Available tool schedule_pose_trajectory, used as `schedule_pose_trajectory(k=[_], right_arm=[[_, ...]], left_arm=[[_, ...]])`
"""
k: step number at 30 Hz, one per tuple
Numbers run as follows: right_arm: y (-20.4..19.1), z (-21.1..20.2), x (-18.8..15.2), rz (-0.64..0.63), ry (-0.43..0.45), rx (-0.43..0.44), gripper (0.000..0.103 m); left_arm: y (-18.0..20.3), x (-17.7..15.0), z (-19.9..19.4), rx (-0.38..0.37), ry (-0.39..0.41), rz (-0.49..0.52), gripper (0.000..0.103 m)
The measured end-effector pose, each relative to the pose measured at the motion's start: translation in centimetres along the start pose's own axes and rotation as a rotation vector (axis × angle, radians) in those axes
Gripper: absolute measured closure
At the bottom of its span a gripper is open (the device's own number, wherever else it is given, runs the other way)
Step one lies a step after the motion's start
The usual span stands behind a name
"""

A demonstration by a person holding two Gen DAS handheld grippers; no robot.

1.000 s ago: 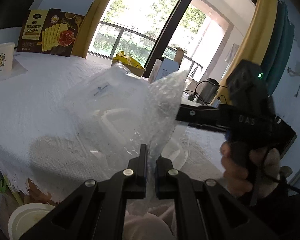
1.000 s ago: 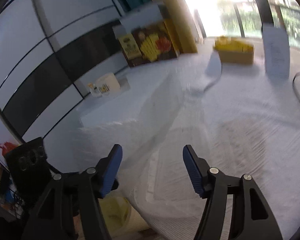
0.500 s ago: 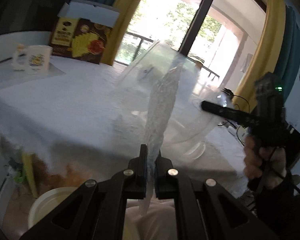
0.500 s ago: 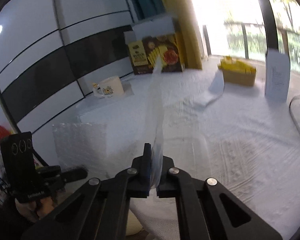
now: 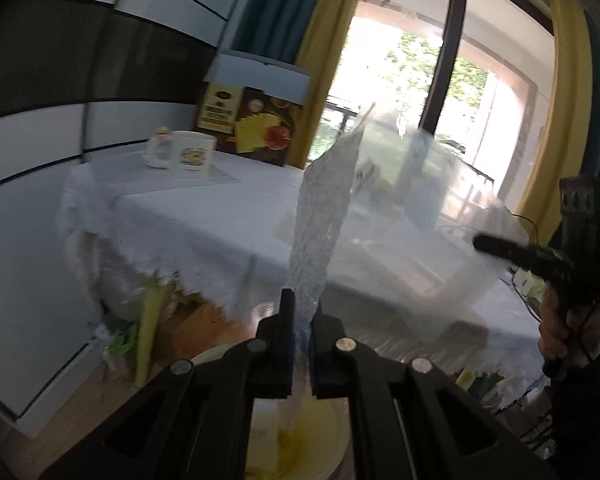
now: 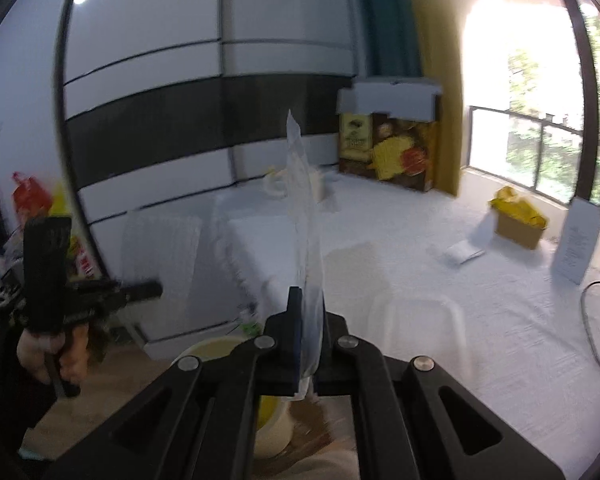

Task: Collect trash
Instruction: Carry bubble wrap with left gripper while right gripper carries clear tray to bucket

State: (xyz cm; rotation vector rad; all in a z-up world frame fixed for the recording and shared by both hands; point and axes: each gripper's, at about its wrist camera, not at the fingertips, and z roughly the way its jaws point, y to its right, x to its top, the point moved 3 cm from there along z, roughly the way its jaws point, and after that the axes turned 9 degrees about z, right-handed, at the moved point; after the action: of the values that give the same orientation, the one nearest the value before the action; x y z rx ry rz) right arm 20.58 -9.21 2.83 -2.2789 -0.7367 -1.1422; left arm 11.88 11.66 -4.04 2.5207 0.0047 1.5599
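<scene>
My left gripper (image 5: 302,318) is shut on a sheet of bubble wrap (image 5: 320,220) that stands up from its jaws. A clear plastic bag (image 5: 412,208) stretches from there to my right gripper (image 5: 480,242), which pinches its other edge. In the right wrist view my right gripper (image 6: 310,320) is shut on the clear plastic bag (image 6: 304,208); the bubble wrap (image 6: 162,256) hangs by my left gripper (image 6: 156,289). Both are held in the air off the table edge, over a cream bin (image 5: 296,436), which also shows in the right wrist view (image 6: 216,350).
A white-clothed table (image 6: 440,272) carries a mug (image 5: 190,154), a snack box (image 6: 388,152), a yellow-filled cardboard box (image 6: 518,216), a paper slip (image 6: 462,250), a white card stand (image 6: 576,240) and a cable (image 6: 592,320). Clutter sits on the floor at the left (image 6: 24,200).
My right gripper closed on the clear bag. Both grippers lifted the bag and bubble wrap off the table and pulled back past its edge, above the bin.
</scene>
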Motion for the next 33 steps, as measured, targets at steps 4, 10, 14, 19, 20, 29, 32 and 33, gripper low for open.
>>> schedule_pose_trajectory(k=[4, 10, 14, 19, 20, 29, 32, 33], right_arm=[[-2.1, 1.6, -2.4, -0.036, -0.104, 0.063, 0.1], [-4.5, 4.9, -6.3, -0.083, -0.28, 0.125, 0.1], [-5.6, 7.4, -8.3, -0.087, -0.399, 0.149, 0.099], [-6.1, 9.6, -9.7, -0.092, -0.501, 0.153, 0.099], [-6.1, 10.0, -9.7, -0.088, -0.512, 0.155, 0.099], [-5.6, 12.6, -9.4, -0.043, -0.567, 0.128, 0.081], [-5.6, 13.0, -9.1, -0.042, -0.556, 0.121, 0.068], [-5.6, 13.1, -9.0, -0.044, -0.546, 0.116, 0.066]], left_arm=[[-1.4, -1.5, -2.3, 0.054, 0.002, -0.025, 0.098], [-3.3, -3.9, -3.9, 0.095, -0.019, -0.068, 0.098], [-3.6, -5.3, -4.2, 0.107, -0.042, -0.078, 0.098], [-3.9, -7.1, -4.0, 0.095, -0.069, -0.103, 0.098], [-4.0, -7.4, -3.9, 0.095, -0.074, -0.107, 0.098], [-4.3, -9.0, -1.8, 0.076, -0.123, -0.131, 0.098], [-4.5, -9.5, -1.3, 0.075, -0.136, -0.139, 0.098], [-4.6, -9.7, -1.1, 0.075, -0.141, -0.141, 0.098]])
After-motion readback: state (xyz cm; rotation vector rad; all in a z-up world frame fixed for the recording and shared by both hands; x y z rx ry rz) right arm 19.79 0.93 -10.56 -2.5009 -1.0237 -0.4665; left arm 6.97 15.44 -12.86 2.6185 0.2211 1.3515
